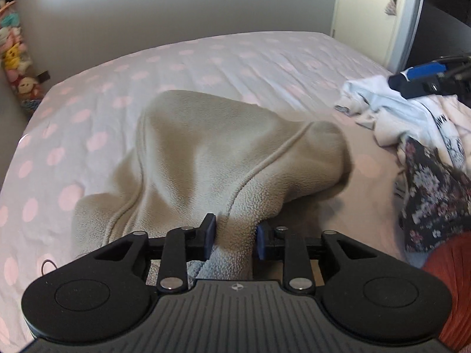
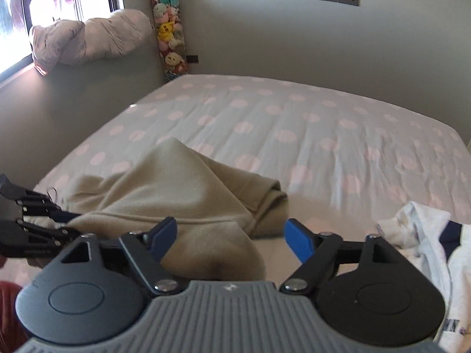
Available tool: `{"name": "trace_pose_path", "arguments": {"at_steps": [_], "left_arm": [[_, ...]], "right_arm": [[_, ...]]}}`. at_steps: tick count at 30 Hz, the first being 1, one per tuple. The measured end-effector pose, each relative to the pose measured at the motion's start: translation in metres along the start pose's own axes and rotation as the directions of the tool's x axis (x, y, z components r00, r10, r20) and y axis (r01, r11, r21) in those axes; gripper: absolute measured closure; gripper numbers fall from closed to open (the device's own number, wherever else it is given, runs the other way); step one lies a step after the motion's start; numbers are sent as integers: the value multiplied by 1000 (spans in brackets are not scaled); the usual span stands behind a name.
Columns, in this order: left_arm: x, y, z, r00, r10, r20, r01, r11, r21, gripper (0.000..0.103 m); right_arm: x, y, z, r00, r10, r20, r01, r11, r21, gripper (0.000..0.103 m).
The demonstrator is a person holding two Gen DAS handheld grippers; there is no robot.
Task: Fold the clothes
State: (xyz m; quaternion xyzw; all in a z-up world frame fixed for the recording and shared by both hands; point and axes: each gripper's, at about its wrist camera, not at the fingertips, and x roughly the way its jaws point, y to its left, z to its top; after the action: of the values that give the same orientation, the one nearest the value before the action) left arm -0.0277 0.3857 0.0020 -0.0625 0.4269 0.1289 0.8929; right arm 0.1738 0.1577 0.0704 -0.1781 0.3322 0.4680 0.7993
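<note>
While the left gripper [image 1: 235, 236] pinches a bunched fold of the beige fleece garment [image 1: 206, 158] between its narrowly parted pads, the right gripper [image 2: 231, 236] stands wide open, its blue pads clear of the cloth, with a rounded end of the fleece lying between and below them. From the left claw the fleece spreads forward in soft ridges over the bed [image 1: 220, 56], whose pale sheet carries pink dots. On the right side of the bed lies a pile of other clothes [image 1: 412, 123], white pieces and a dark floral one. By the wall in the far corner stands a column of plush toys [image 2: 169, 29], and a rolled pink duvet [image 2: 88, 38] rests on a ledge by the window.
</note>
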Motion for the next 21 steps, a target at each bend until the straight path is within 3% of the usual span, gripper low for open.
{"name": "trace_pose_path", "arguments": {"at_steps": [2, 4, 11, 18, 19, 21], "left_arm": [[-3, -6, -6, 999, -39, 21, 39, 999, -17, 51], [-12, -7, -6, 993, -98, 59, 102, 993, -55, 44], [-21, -26, -4, 990, -86, 109, 96, 991, -90, 42], [-21, -30, -15, 994, -72, 85, 83, 987, -139, 42], [-22, -30, -16, 994, -65, 83, 77, 986, -146, 42], [-23, -26, -19, 995, -53, 80, 65, 985, -160, 42]], "right_arm": [[-13, -20, -26, 997, -58, -47, 58, 998, -10, 10], [-20, -43, -52, 989, -109, -102, 110, 994, 8, 6], [-13, -98, -129, 958, -128, -255, 168, 975, 145, 5], [33, -98, -167, 941, -134, -311, 195, 965, 175, 4], [37, -96, -170, 942, -143, -304, 200, 965, 167, 6], [39, -92, -173, 945, -152, -291, 201, 969, 145, 45]]}}
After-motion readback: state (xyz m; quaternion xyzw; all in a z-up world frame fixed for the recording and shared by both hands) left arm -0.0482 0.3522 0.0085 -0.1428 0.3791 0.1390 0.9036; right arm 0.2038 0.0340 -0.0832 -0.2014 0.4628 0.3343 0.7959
